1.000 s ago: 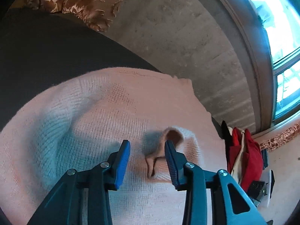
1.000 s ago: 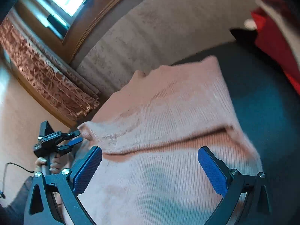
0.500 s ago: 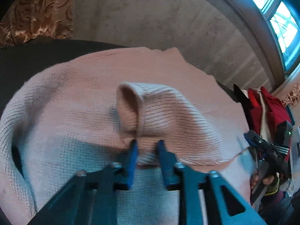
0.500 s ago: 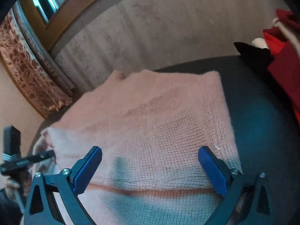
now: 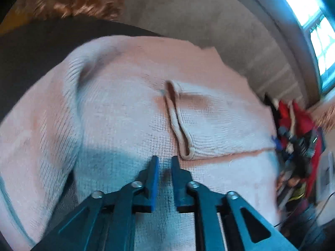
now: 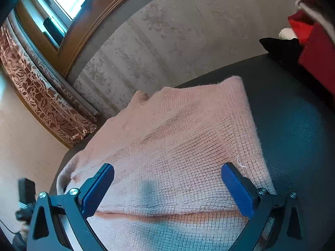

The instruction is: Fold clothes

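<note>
A pink knitted sweater [image 5: 125, 115] lies spread on a dark table [image 5: 31, 48]. One sleeve is folded across its body, and the ribbed cuff [image 5: 182, 129] lies flat just ahead of my left gripper [image 5: 164, 163]. The left jaws stand a narrow gap apart and are opening, with nothing between them, only knit below. My right gripper [image 6: 167, 173] hovers wide open over the sweater [image 6: 178, 146], near the folded sleeve's edge [image 6: 167, 213], holding nothing. The right gripper [image 5: 301, 146] also shows, blurred, at the sweater's right side in the left wrist view.
A pile of red, black and white clothes [image 6: 314, 48] sits at the table's [image 6: 293, 136] far right corner, also red clothes [image 5: 297, 115]. A grey wall, a window [image 6: 60, 2] and a patterned curtain [image 6: 41, 96] stand behind the table.
My left gripper shut on the sleeve cuff, carried it across the sweater, then let it go and drew back. My right gripper sank a little closer to the sweater.
</note>
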